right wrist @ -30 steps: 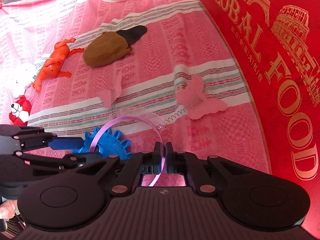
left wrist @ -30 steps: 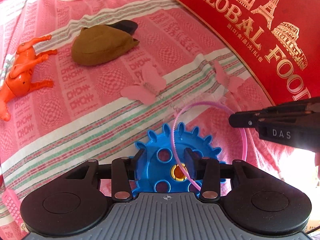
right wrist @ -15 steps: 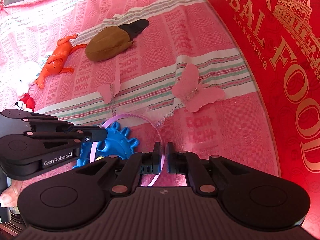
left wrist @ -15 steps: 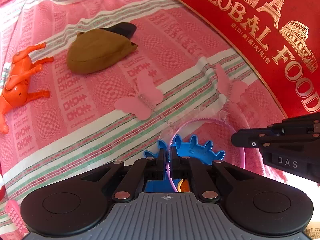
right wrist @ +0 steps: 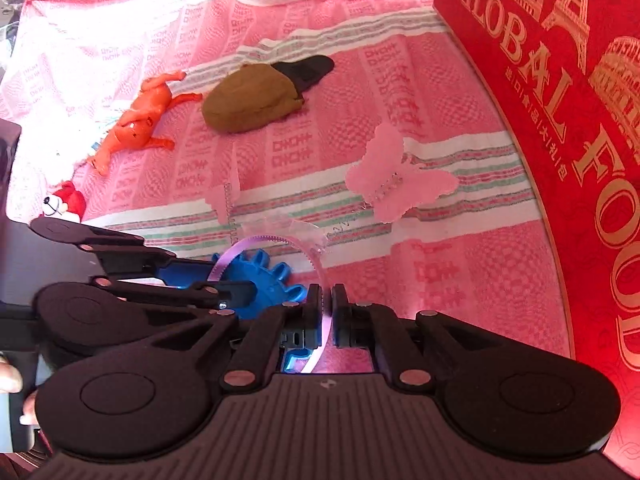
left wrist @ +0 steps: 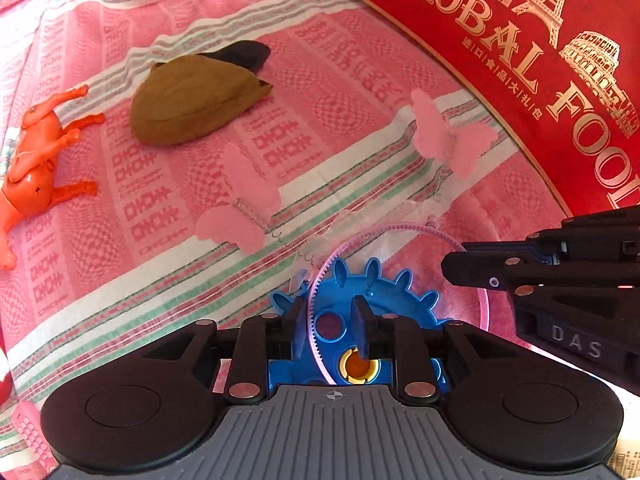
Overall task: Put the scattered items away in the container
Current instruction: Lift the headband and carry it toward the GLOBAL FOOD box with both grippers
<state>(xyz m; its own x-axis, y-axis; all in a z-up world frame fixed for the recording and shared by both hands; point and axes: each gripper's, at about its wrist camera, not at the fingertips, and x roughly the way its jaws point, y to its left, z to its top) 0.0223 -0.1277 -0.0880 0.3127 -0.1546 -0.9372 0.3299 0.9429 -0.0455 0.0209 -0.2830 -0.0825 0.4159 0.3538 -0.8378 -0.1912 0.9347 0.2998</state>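
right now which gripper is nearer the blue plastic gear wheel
Left. The left gripper hangs directly over the blue plastic gear wheel, jaws opening with the pink toothed headband between them. The right gripper, shut on that headband, sits just beside the gear.

My left hand-held gripper [left wrist: 328,322] points steeply down, its jaws opening with the pink headband [left wrist: 316,280] passing between them, not pressed by the pads. My right hand-held gripper [right wrist: 326,306] also tilts downward, jaws closed tight on the other end of that headband. The two sit close together, left one just beside the right's fingers [right wrist: 312,304].
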